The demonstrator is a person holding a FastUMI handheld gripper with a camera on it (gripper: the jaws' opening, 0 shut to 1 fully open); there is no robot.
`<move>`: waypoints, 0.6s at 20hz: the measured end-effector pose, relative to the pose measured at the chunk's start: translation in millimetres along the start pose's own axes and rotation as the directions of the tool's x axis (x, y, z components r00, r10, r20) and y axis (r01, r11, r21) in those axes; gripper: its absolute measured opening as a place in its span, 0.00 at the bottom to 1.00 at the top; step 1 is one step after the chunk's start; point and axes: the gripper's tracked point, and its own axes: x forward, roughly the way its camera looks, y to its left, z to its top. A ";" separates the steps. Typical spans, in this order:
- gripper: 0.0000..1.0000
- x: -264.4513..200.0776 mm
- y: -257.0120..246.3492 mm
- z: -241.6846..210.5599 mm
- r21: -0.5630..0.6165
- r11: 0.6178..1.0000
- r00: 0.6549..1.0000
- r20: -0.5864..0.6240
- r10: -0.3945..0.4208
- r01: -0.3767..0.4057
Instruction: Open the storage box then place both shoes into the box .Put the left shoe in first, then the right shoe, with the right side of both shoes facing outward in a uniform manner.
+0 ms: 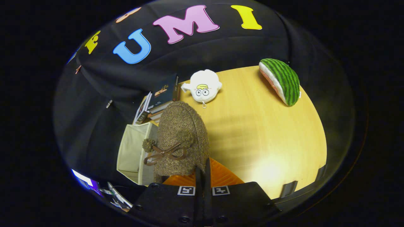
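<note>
At the bottom centre of the frame the claw (203, 176) has its two fingers drawn close together, pinching the rear edge of one brown fuzzy shoe (181, 138), which it holds toe-forward just ahead of them. The shoe carries two pompoms and one brown bow. Left of the shoe, lower left of centre, one cream storage box (132, 154) stands open, the shoe partly overlapping it. Beyond the box lies one stack of books (159, 99). On the wooden table (262, 132), one white plush toy (203, 85) lies above centre, and one watermelon-slice plush (281, 80) at the upper right.
</note>
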 end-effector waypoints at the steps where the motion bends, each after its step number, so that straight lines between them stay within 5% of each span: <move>1: 0.05 0.7 19.0 1.8 0.012 1.000 1.000 0.009 0.023 -0.023; 12: 0.05 55.2 172.3 -25.3 0.118 0.985 0.992 -0.007 0.127 -0.126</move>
